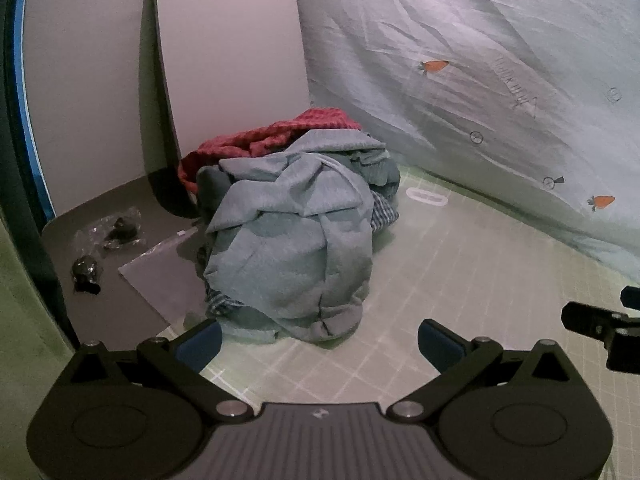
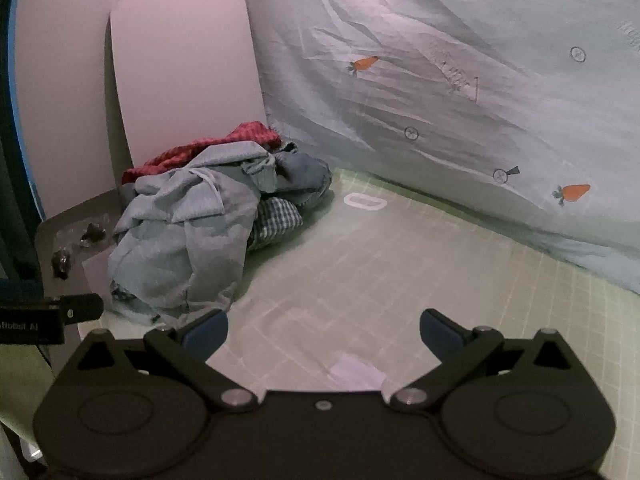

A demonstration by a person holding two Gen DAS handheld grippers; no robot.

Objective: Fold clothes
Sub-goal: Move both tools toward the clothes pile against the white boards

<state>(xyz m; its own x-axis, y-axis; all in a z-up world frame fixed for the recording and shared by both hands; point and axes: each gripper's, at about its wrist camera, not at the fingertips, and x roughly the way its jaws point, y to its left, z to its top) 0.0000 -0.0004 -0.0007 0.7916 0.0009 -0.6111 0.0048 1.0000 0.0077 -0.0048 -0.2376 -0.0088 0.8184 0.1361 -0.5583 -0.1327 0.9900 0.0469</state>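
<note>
The left gripper (image 1: 318,342) hangs over the near edge of the green mat (image 1: 460,264), its blue pads (image 1: 200,344) spread wide apart with nothing between them. Just beyond its left pad sits the clothes pile (image 1: 292,232) — unfolded, heaped at the far left of the mat. A grey-blue garment (image 1: 288,256) drapes over the front and top of the heap. A red knit piece (image 1: 264,136) lies behind it at the far side, and a bit of checked cloth (image 1: 382,212) pokes out at the right.

The right gripper (image 2: 324,334) also has its jaws wide apart and holds nothing; below it is bare mat and a small pale patch (image 2: 356,372). From this side the pile (image 2: 200,232) is far and to the left, well apart from the pads, with the checked cloth (image 2: 276,220) showing on its right flank.

Left of the heap, a dark board (image 1: 104,308) carries two small black items in clear wrap (image 1: 120,232) and a grey sheet (image 1: 168,276), partly tucked under the clothes. A white panel (image 1: 228,64) leans upright behind the pile. Along the far right, a pale sheet with carrot prints (image 1: 500,80) rises from the mat's edge. A white oval mark (image 1: 426,197) sits on the mat right of the pile. Each gripper shows at the edge of the other's view — they are side by side, apart.
</note>
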